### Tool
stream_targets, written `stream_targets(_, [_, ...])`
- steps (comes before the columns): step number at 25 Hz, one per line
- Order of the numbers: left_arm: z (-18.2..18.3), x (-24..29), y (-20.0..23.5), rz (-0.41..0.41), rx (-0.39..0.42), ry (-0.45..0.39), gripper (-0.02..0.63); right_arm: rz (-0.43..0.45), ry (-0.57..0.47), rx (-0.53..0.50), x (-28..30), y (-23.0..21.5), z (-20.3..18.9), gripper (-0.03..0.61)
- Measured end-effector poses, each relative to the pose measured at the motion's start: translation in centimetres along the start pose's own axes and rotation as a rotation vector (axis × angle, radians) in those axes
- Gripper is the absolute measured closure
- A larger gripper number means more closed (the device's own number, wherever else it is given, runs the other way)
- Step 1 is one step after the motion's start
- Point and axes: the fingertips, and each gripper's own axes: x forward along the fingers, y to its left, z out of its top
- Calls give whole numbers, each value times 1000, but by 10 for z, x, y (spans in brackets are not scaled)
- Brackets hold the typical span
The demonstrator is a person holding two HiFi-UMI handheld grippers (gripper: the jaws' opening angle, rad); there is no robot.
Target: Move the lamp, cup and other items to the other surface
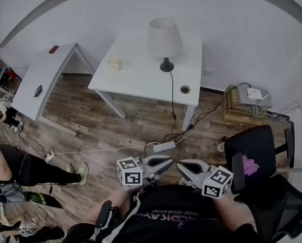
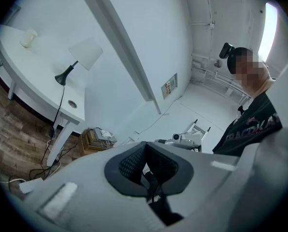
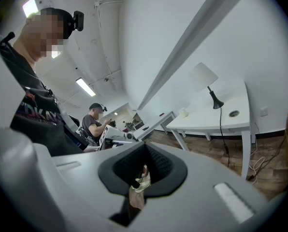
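Your left gripper (image 1: 167, 161) is clenched on nothing, held well short of the white table (image 1: 141, 82). Your right gripper (image 1: 181, 165), just beside it, is clenched empty too. On that table, the cup (image 1: 114, 63) stands left of the lamp (image 1: 164, 39).

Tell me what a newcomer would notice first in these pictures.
The white-shaded lamp stands on the white table by the far wall, its black cord trailing to the floor, with a pale cup nearby. Near the person's lap, the left gripper and right gripper point toward each other, both shut and empty.
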Motion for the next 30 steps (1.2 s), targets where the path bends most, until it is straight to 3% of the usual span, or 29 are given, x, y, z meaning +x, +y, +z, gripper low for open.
stream_targets(30, [2, 7, 2, -18, -25, 6, 618, -16, -11, 17, -4, -10, 1, 577])
